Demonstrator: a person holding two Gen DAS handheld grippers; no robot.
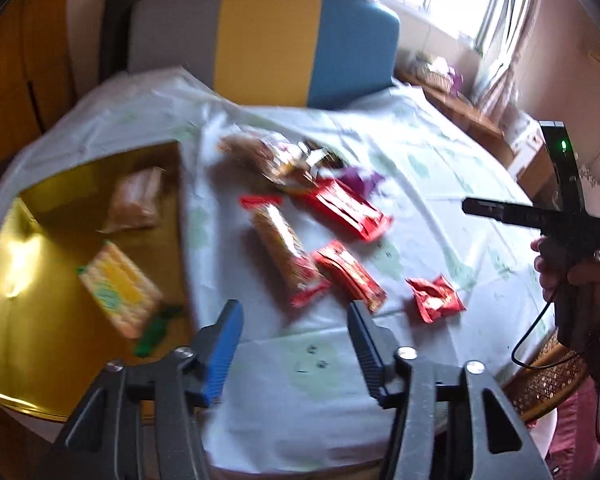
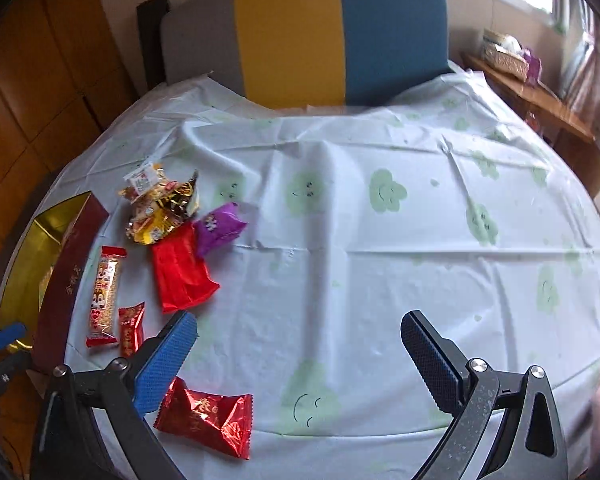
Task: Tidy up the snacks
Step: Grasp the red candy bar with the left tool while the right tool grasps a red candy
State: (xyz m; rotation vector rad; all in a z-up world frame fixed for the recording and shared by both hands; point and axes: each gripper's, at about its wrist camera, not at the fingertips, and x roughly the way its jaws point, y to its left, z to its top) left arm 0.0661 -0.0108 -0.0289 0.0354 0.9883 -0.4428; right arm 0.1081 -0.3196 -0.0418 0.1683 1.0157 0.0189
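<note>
- Left gripper (image 1: 296, 334): jaws partly apart, holding nothing, above the desk (image 1: 400, 152) near the gold box (image 1: 80, 200).
- Right gripper (image 2: 300, 354): jaws wide, holding nothing.
- Snacks (image 2: 172, 248) lie left; right desk bare.

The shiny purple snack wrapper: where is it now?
In the right wrist view the shiny purple snack wrapper lies left of centre on the tablecloth, touching the flat red packet's upper corner.

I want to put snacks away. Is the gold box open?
Open. The gold box shows its shiny inside, with snack packets lying in it.
</note>
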